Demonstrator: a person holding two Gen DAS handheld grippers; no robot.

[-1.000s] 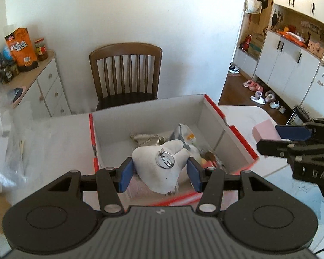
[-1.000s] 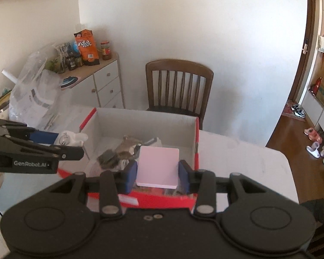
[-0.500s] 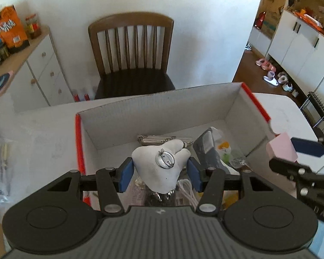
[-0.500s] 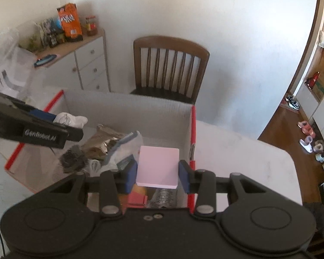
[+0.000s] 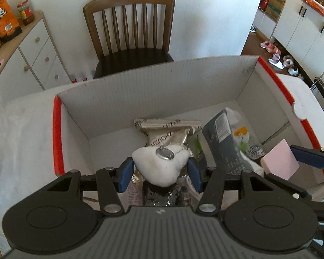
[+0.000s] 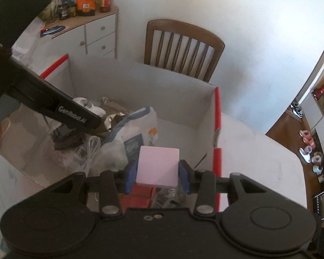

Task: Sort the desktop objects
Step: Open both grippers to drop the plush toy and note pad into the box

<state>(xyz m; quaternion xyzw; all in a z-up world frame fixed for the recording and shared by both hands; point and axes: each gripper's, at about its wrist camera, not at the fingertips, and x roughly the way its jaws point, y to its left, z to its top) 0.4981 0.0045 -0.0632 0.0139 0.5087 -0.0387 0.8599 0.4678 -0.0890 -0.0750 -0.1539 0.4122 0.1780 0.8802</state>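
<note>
Both grippers are loaded and hang over the open box [image 5: 153,90], so the step in hand looks like the drop. The left gripper [image 5: 159,170] is clamped on the white soft piece with a metal pin [image 5: 159,164], above the foil snack packet [image 5: 166,133] in the middle of the box. The right gripper [image 6: 157,172] is clamped on the pink pad [image 6: 158,165] near the box's right wall, over red packs (their kind is unclear). Better to lower each before letting go, since the pile is uneven and the grey-and-white pouch [image 5: 224,142] leans. Release one side at a time, keeping the right gripper inside the red rim [image 6: 217,116], then lift straight up
</note>
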